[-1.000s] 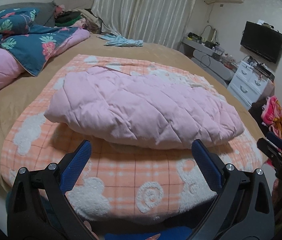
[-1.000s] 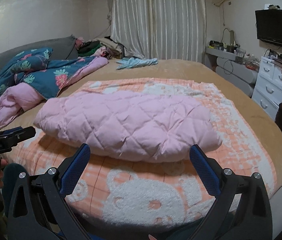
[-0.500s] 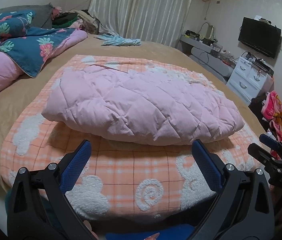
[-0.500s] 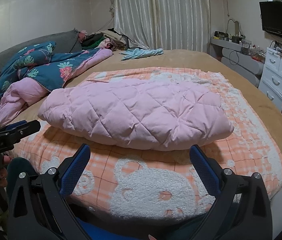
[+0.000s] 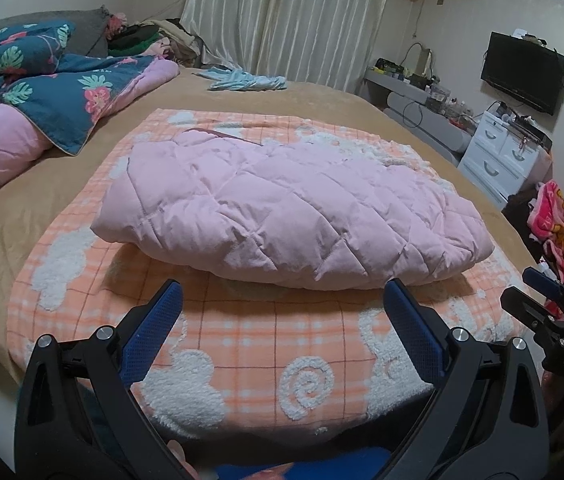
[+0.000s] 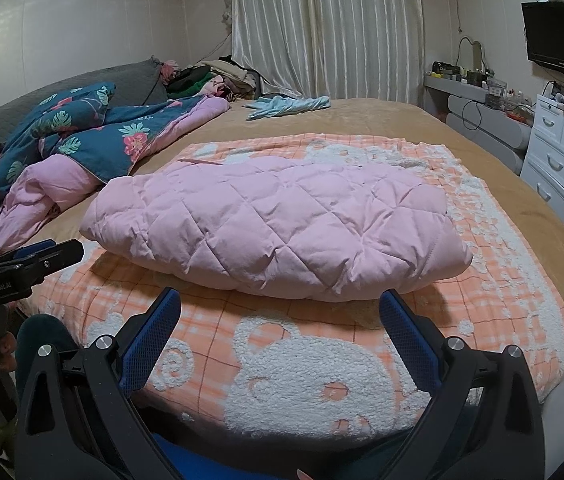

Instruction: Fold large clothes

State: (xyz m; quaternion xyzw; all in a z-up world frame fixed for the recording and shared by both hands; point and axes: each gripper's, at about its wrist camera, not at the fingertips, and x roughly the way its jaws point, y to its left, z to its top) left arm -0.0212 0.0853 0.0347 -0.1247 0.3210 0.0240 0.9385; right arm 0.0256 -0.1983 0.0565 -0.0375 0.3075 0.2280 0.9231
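left tongs [image 5: 282, 300] spread, empty | right tongs [image 6: 279, 308] spread, empty

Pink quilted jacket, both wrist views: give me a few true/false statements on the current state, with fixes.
1. The pink quilted jacket lies bundled on the orange checked blanket. True.
2. The left gripper is shut on the jacket. False: its jaws are open, short of it.
3. The right gripper holds nothing. True.
4. The light blue garment lies on top of the jacket. False: it lies apart, far back on the bed.
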